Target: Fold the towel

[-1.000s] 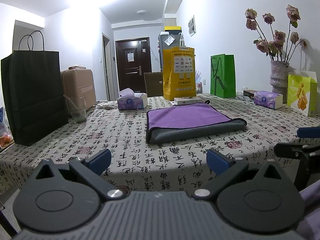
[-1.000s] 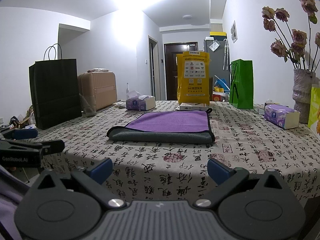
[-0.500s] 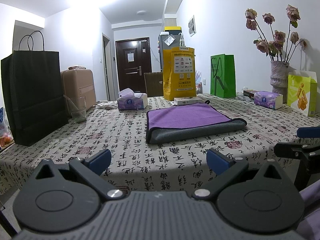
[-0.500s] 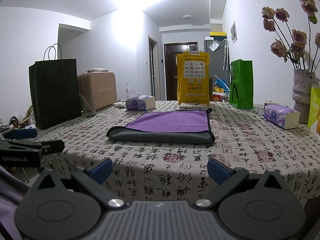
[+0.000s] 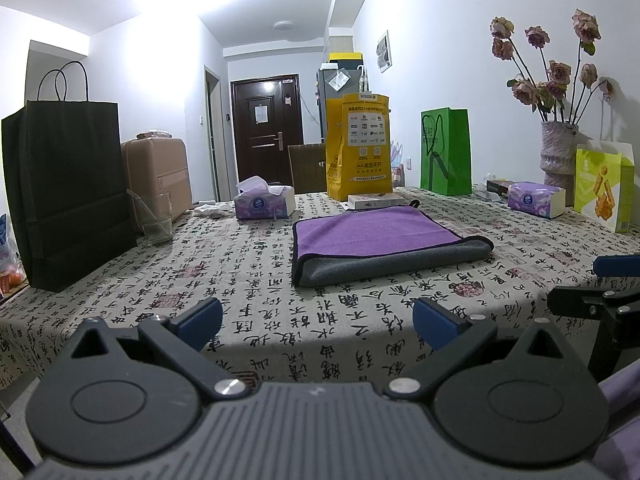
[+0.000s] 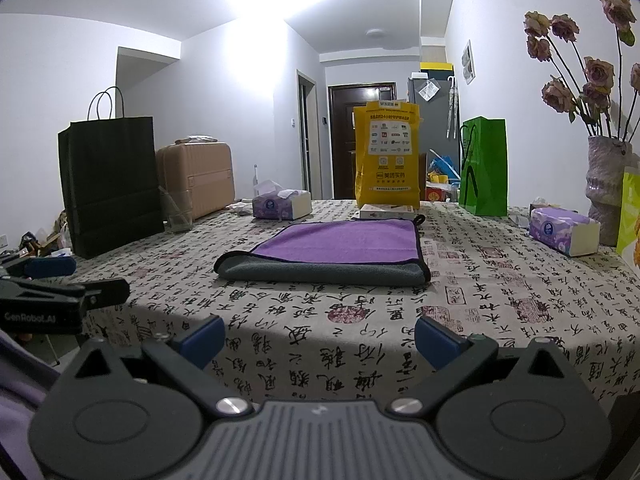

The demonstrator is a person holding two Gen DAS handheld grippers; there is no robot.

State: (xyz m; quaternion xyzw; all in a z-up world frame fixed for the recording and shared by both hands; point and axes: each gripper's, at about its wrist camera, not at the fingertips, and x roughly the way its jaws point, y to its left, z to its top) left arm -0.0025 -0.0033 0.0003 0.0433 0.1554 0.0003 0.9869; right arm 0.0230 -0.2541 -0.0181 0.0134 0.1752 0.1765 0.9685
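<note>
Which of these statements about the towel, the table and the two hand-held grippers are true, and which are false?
1. The towel lies on the table, already folded once, purple side up. True.
2. The left hand-held gripper is shut on the towel. False: it is open, short of the towel, holding nothing.
3. The right hand-held gripper is open. True.
4. A tissue box rests on top of the towel. False: it stands apart, beyond the towel.
5. The black paper bag lies flat. False: it stands upright.
</note>
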